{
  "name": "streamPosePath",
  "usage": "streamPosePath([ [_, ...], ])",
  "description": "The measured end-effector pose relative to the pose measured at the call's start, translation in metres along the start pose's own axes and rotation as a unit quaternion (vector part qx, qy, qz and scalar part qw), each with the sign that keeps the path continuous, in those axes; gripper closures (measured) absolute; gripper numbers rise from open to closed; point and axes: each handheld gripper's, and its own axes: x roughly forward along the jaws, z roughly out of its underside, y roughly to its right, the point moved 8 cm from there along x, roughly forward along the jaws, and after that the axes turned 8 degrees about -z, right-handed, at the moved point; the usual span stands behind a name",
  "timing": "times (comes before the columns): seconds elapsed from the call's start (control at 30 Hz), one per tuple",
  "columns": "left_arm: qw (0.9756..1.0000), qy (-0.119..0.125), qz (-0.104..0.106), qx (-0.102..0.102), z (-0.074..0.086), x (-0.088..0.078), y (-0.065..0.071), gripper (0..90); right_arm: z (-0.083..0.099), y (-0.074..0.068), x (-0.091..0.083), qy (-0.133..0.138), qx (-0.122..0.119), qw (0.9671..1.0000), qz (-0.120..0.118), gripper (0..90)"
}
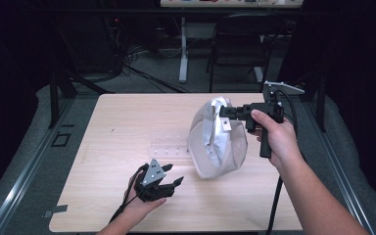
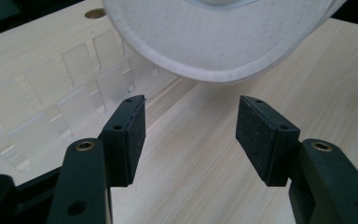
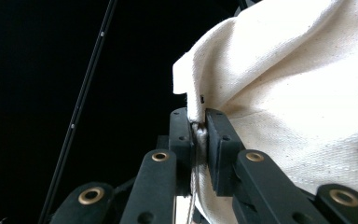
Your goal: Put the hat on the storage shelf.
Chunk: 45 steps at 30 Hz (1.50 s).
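While our right gripper (image 1: 223,111) pinches the cap (image 1: 215,142) by its back edge above the table (image 1: 117,122), it hangs light and floppy, so our open left gripper (image 1: 176,182) below should take the stiffer brim.

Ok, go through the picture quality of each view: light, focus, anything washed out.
High view: the table is lit, its surroundings fall into dark, and the image is soft. Left gripper view: the fingers are sharp, while the white cap above is bright and slightly blurred. Right gripper view: black background, cap fabric near overexposed, weave crisp.
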Motion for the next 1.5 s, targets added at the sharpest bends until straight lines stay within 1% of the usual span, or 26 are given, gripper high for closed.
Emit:
streamPosePath([
  [0.07, 1.0000, 0.004, 0.006, 0.000, -0.005, 0.001, 0.003, 45.0, -0.003, -0.001, 0.003, 0.005, 0.000, 1.0000, 0.000, 82.1],
  [0.13, 0.9999, 0.009, 0.004, 0.003, -0.010, 0.002, 0.004, 45.1, -0.005, -0.002, 0.005, 0.003, -0.003, 1.0000, 0.003, 82.1],
  [0.27, 0.9998, 0.016, 0.003, 0.007, -0.019, 0.004, 0.008, 45.1, -0.011, -0.005, 0.011, 0.009, -0.008, 0.9999, 0.001, 82.1],
  [0.47, 0.9999, 0.014, 0.004, 0.007, -0.032, 0.012, 0.014, 45.2, -0.018, -0.009, 0.019, 0.015, -0.006, 0.9999, -0.002, 82.1],
  [0.53, 0.9999, 0.005, -0.001, 0.014, -0.035, 0.018, 0.018, 45.5, -0.020, -0.009, 0.021, 0.016, -0.005, 0.9999, -0.003, 82.1],
  [0.57, 0.9999, 0.003, 0.001, 0.016, -0.036, 0.020, 0.020, 45.4, -0.021, -0.008, 0.022, 0.016, -0.005, 0.9999, -0.003, 82.1],
  [0.67, 0.9995, -0.004, -0.002, 0.032, -0.037, 0.028, 0.028, 45.4, -0.023, -0.008, 0.024, 0.018, -0.004, 0.9998, -0.003, 82.0],
  [0.73, 0.9991, -0.007, -0.011, 0.041, -0.038, 0.033, 0.030, 45.4, -0.025, -0.009, 0.025, 0.021, -0.003, 0.9998, -0.004, 82.0],
  [0.8, 0.9989, -0.006, -0.021, 0.043, -0.040, 0.038, 0.032, 45.4, -0.025, -0.009, 0.026, 0.022, -0.004, 0.9997, -0.004, 82.0],
  [0.83, 0.9986, -0.011, -0.026, 0.046, -0.040, 0.040, 0.032, 45.9, -0.025, -0.009, 0.026, 0.021, -0.005, 0.9998, -0.004, 82.0],
  [0.97, 0.9975, -0.025, -0.048, 0.046, -0.039, 0.048, 0.029, 52.8, -0.026, -0.009, 0.026, 0.022, -0.005, 0.9997, -0.003, 82.0],
  [1.0, 0.9975, -0.026, -0.050, 0.042, -0.039, 0.050, 0.028, 54.7, -0.026, -0.009, 0.026, 0.023, -0.005, 0.9997, -0.003, 82.0],
  [1.1, 0.9976, -0.027, -0.051, 0.038, -0.039, 0.052, 0.026, 58.9, -0.026, -0.009, 0.026, 0.024, -0.006, 0.9997, -0.003, 82.0],
  [1.17, 0.9974, -0.026, -0.053, 0.040, -0.040, 0.051, 0.025, 63.2, -0.026, -0.009, 0.025, 0.022, -0.008, 0.9997, -0.004, 82.0],
  [1.27, 0.9972, -0.023, -0.058, 0.040, -0.041, 0.050, 0.022, 66.2, -0.026, -0.009, 0.025, 0.025, -0.005, 0.9996, -0.005, 82.0],
  [1.4, 0.9974, -0.025, -0.055, 0.039, -0.041, 0.049, 0.016, 70.1, -0.025, -0.010, 0.028, 0.025, -0.005, 0.9996, -0.007, 82.0],
  [1.5, 0.9982, -0.026, -0.045, 0.030, -0.040, 0.048, 0.008, 72.0, -0.024, -0.010, 0.029, 0.022, -0.008, 0.9997, -0.008, 81.9],
])
